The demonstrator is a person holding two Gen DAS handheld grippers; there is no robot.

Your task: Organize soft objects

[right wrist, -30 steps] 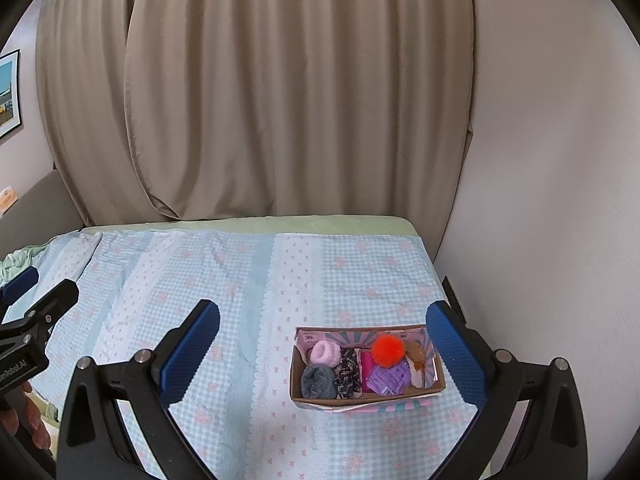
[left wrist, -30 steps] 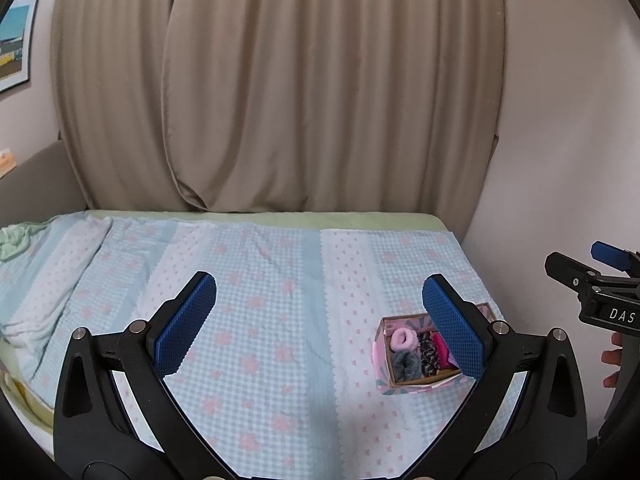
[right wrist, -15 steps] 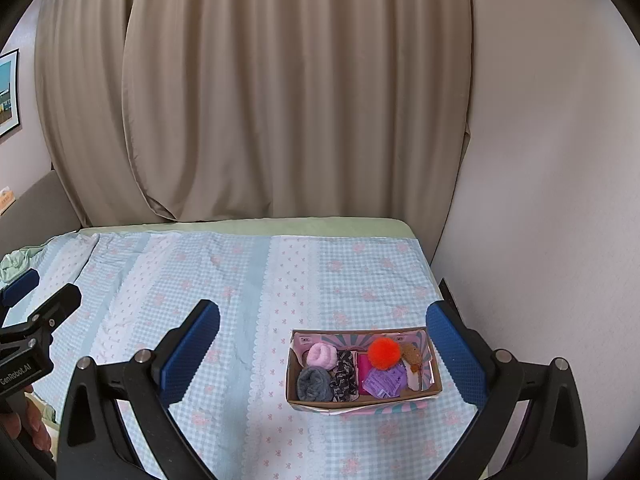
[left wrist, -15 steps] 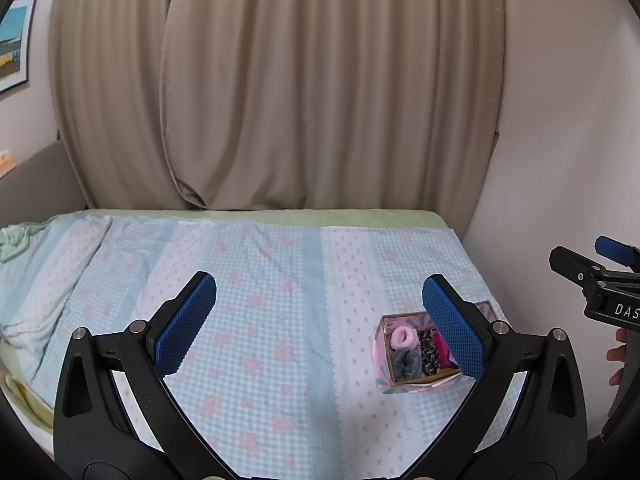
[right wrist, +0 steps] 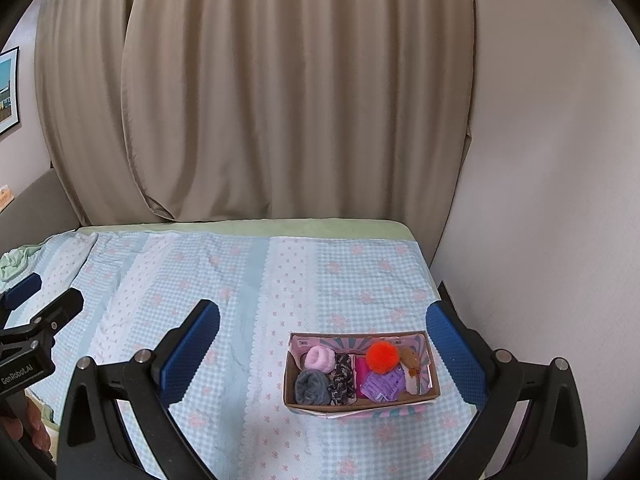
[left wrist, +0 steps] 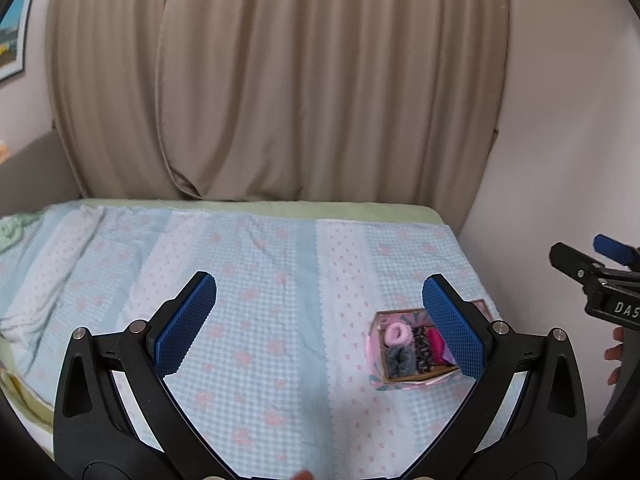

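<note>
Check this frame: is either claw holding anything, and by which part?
Nothing is held. The left claw and right claw are both open, above the bedspread.

left hand-held gripper [left wrist: 320,324] spread wide, right hand-held gripper [right wrist: 322,354] likewise

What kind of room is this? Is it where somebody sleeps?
Most likely a bedroom. There is a bed with a blue checked flowery cover, long beige curtains behind it, and a framed picture on the wall.
</note>
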